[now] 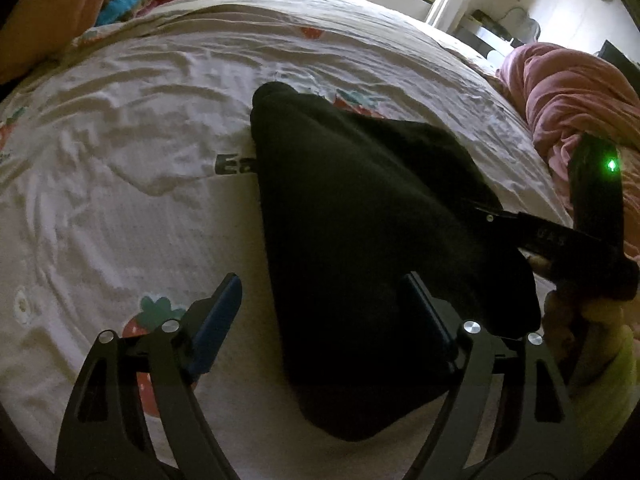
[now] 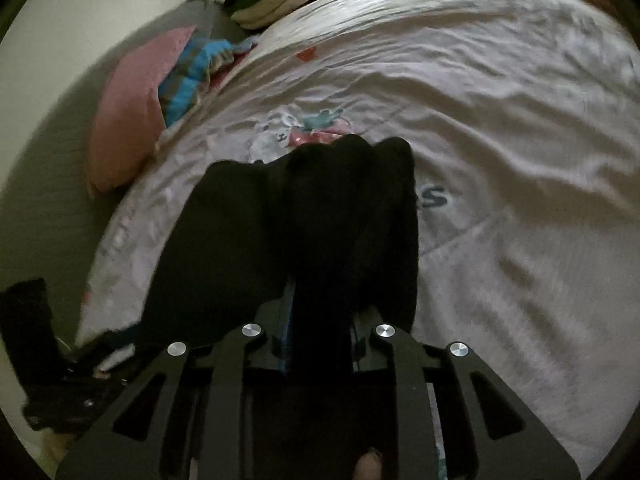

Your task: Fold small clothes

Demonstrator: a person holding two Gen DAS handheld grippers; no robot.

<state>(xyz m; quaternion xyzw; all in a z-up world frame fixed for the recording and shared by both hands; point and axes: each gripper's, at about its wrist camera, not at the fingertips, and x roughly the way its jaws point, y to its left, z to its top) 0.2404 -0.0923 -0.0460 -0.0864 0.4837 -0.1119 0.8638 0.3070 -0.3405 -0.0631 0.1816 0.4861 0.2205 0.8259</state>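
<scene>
The right hand-held gripper (image 2: 320, 320) is pinching the black cloth (image 2: 320, 208) mid-bed (image 2: 520, 120); the left hand-held gripper (image 1: 324, 312) is gaping empty, needing to grab next for folding.

One black garment (image 1: 360, 240) lies on the bed. There are two grippers: the left gripper (image 1: 320, 320) and the right gripper (image 2: 320, 320). One pink pillow (image 2: 124, 108) sits at the bed's edge, with one striped blue blanket (image 2: 192, 76) beside it. One pink quilt (image 1: 572, 96) is bunched up. Strawberry prints on the sheet (image 1: 120, 200) number perhaps four; folds and blur make that uncertain.
</scene>
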